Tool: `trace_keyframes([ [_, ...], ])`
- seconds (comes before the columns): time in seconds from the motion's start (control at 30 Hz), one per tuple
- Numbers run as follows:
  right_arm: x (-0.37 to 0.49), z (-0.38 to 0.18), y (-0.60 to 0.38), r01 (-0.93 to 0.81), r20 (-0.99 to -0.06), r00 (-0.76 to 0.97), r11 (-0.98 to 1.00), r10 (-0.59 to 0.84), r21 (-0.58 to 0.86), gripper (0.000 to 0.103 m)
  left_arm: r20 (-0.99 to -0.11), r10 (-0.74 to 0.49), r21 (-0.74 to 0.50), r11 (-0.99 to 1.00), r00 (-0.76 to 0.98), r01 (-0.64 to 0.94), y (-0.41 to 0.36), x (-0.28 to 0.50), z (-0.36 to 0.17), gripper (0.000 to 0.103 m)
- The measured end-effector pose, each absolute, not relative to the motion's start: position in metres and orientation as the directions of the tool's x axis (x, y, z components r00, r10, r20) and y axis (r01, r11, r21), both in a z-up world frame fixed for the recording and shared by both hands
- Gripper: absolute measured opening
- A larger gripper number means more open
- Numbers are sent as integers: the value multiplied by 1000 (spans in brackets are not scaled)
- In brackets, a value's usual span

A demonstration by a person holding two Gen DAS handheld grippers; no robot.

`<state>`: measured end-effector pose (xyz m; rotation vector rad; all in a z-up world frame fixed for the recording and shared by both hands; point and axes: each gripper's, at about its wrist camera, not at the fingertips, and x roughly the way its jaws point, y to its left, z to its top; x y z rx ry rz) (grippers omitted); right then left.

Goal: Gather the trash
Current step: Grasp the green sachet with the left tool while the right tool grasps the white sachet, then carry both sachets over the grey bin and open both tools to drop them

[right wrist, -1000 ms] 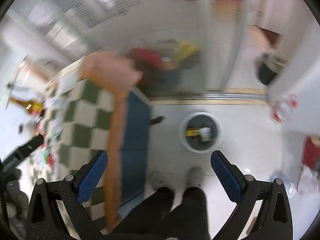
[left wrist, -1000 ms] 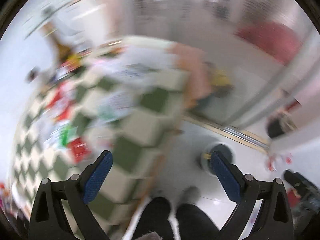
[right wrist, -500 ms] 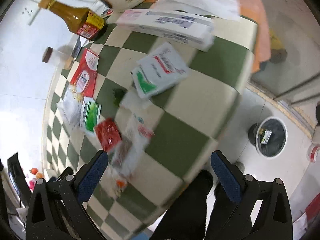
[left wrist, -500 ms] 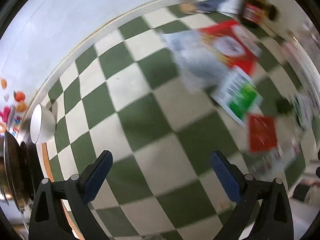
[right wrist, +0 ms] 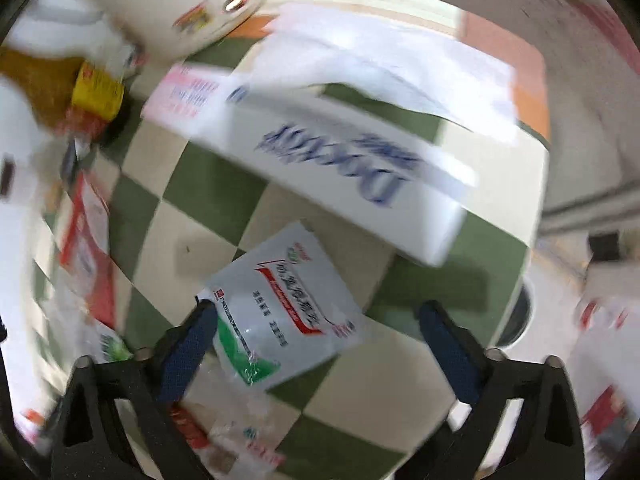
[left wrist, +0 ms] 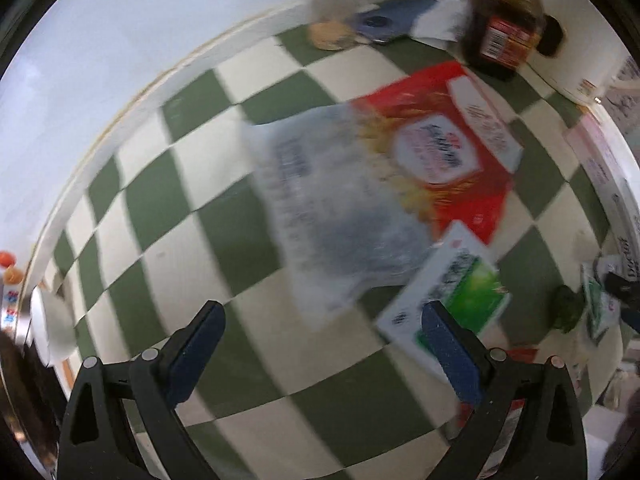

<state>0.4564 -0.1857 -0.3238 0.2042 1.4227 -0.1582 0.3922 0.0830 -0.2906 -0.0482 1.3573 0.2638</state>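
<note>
1. Left wrist view, far left: green-and-cream checked tablecloth [left wrist: 168, 216] runs to the table edge; a white bowl-like thing [left wrist: 56, 320] sits at lower left, too blurred to name for sure.
2. Left gripper [left wrist: 320, 344], bottom of frame: jaws wide apart, nothing between them, only bare cloth under the gap.
3. Centre: crumpled clear plastic bag with grey print [left wrist: 332, 216], overlapping a red snack packet w/ white label [left wrist: 440, 152] to its right. Below-right, a white-and-green sachet [left wrist: 448, 308] lies just beside the right-hand finger.
4. Top right: brown sauce bottle w/ red label [left wrist: 504, 20]. Likely not trash.
5. Right wrist view, left side: same bottle and red wrappers, all blurred.
6. Right gripper [right wrist: 316, 332], bottom: jaws closing but well apart; white sachet w/ red and green print [right wrist: 280, 304] lies flat between them, its left corner at the left finger [right wrist: 188, 344]. Pads not pressing on it yet.
7. Upper centre-right: long white box w/ blue lettering [right wrist: 340, 172], loose white paper [right wrist: 384, 64] above it at the table's far edge.
8. Risks, my read:
   - Flat sachet on cloth: fingers may slide over it or pinch the tablecloth instead.
   - Both frames smeared, so hands seem to be moving fast; closing mid-travel could shove the sachet away.
   - Left gripper is off-target; dropping straight down catches nothing.
   - Overlapped bag + packet may lift together and spill one.
   - A careless sweep near the bottle could tip it.
</note>
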Motion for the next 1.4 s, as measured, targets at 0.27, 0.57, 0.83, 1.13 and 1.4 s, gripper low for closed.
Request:
trace_keyframes([
  [0.27, 464, -317, -166, 116, -966, 247, 992, -73, -45, 27, -991, 30, 14, 993, 134, -116, 49, 405, -319, 72],
  [0.57, 459, -304, -210, 178, -957, 265, 969, 118, 168, 0, -980, 14, -15, 990, 200, -141, 64, 396, -301, 3],
  [0.83, 426, -264, -221, 152, -907, 354, 943, 227, 295, 0, -947, 87, 37, 986, 310, -164, 79, 360, -242, 3],
  [1.13, 367, -222, -255, 199, -878, 445, 936, 179, 292, 0, -907, 54, 38, 998, 417, -48, 11, 355, -196, 3],
  [1.4, 298, -212, -362, 387, -869, 489, 873, 79, 297, 0, -894, -90, 1, 979, 438, 202, -119, 345, -177, 3],
])
